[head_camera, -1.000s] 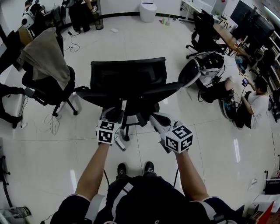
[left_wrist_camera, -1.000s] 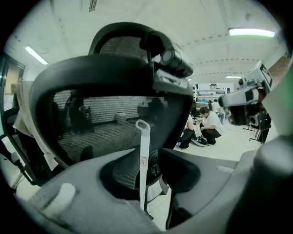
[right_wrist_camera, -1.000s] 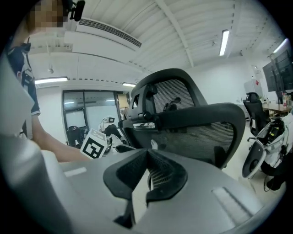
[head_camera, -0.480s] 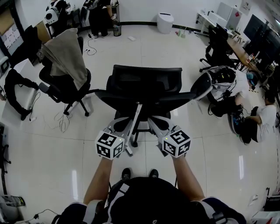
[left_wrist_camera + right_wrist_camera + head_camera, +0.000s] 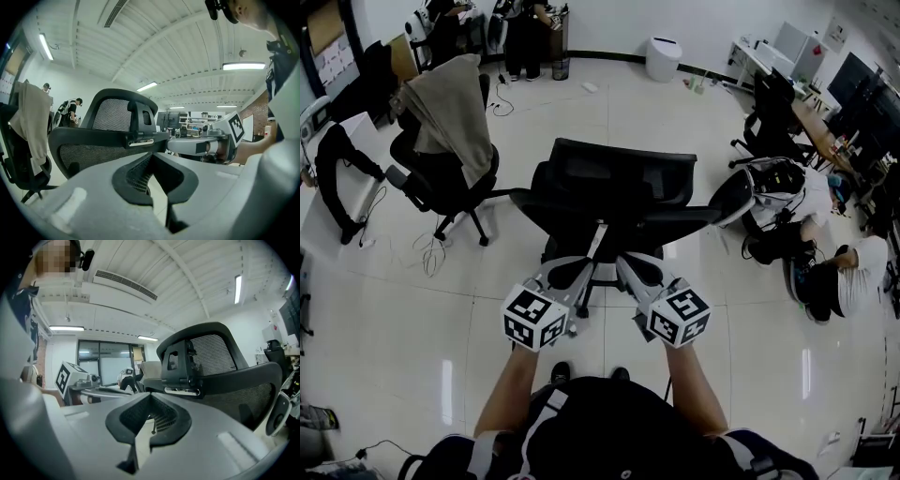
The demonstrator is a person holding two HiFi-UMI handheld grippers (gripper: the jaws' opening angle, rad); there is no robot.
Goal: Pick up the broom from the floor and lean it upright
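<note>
In the head view a thin pale broom handle (image 5: 597, 244) slants up against the seat of a black mesh office chair (image 5: 619, 192); its head is hidden behind my grippers. The left gripper (image 5: 577, 272) is just left of the handle and the right gripper (image 5: 630, 266) just right of it, both held level and pointing at the chair. The left gripper (image 5: 152, 154) is shut with nothing between its jaws. The right gripper (image 5: 150, 394) also has its tips together and holds nothing. Each gripper view shows the chair's backrest (image 5: 117, 115) close ahead.
A second chair draped with a tan coat (image 5: 441, 103) stands to the left. To the right a person (image 5: 853, 272) sits on the floor beside bags and another chair (image 5: 764, 192). Cables (image 5: 427, 253) lie on the white tiles, and desks (image 5: 825, 112) line the right wall.
Both grippers have risen and drawn closer together in front of the chair. The pale handle now stands between them against the seat.
</note>
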